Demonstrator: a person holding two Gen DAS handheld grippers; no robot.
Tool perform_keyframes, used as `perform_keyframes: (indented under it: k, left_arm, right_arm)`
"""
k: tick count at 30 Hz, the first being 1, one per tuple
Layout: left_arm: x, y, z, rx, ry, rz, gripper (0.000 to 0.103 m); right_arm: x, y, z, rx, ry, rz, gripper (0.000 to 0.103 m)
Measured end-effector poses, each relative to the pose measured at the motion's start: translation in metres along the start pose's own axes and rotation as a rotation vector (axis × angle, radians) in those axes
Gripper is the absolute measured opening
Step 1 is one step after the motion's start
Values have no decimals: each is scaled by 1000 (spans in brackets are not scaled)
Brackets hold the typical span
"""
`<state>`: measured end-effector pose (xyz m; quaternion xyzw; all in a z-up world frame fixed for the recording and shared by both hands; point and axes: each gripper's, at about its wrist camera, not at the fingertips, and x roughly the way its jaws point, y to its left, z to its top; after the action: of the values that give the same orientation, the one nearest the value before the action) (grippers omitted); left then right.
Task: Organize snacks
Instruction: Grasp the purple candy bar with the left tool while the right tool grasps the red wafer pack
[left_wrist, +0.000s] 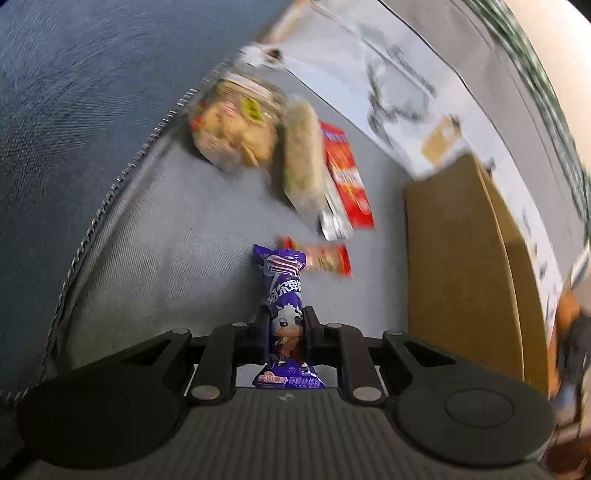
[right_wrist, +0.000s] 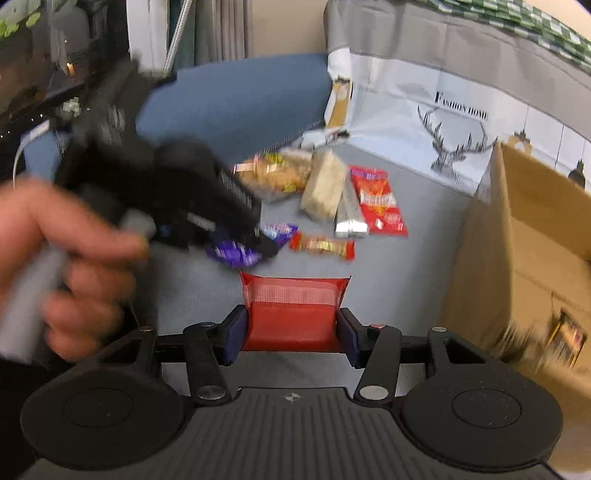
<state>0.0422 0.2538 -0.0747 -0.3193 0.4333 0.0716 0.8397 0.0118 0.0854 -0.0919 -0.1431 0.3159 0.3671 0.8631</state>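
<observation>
Left wrist view: the purple candy wrapper (left_wrist: 284, 317) is nearest, standing lengthwise between the pads of the left gripper (left_wrist: 285, 325). Jaws clenched on its lower half; its crimped top end sticks out ahead of the fingertips, its bottom end hangs back toward the gripper body.

Right wrist view: the right gripper (right_wrist: 293, 328) grasps a red packet (right_wrist: 291, 314) across its width, both blue pads pressed on its sides. The packet's sealed upper edge projects beyond the fingertips.

Ahead of the left jaws, on the grey sheet (left_wrist: 177, 236): a small red-ended bar (left_wrist: 325, 260) lies just past the purple wrapper's tip. Further out, a silver packet (left_wrist: 334, 218), a flat red packet (left_wrist: 347, 177), a pale oblong pack (left_wrist: 303, 155) and a clear bag of tan snacks (left_wrist: 232, 129), side by side in a loose cluster. All blurred; print unreadable.

Same cluster seen ahead of the right jaws, with the left gripper and the person's hand (right_wrist: 70, 258) to the left of them, the purple wrapper in that gripper's tip.

Container: a cardboard box (right_wrist: 524, 251) stands to the right of both jaws, top open. In the right wrist view its inner wall shows bare; contents, if any, cannot be made out. No snack visible inside.

Beyond the cluster: a printed bedcover with a stag drawing (right_wrist: 458, 144) and a blue cushion (right_wrist: 236, 99).
</observation>
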Motion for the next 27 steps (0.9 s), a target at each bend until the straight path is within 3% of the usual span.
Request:
perform_keyframes:
  k: [4,10,14,17,27]
  left_arm:
    - [-9,-9,-20,116,46,-14,19]
    - [7,-16,-33,140,105,49,23]
    - [12,-27,-37,201,90,95,25]
    - [13,-33,-41,245,78,118,25]
    - [10,-32,-41,242,77,102,33]
  right_arm:
    - [17,-1,-19,14,52,1,54]
    - [26,-9,-29,47,79,-6,57]
    - [34,-10,-33,52,103,-12,70]
    - [36,-11,-35,50,100,-7,71]
    - [35,-17,-34,78,99,-3,73]
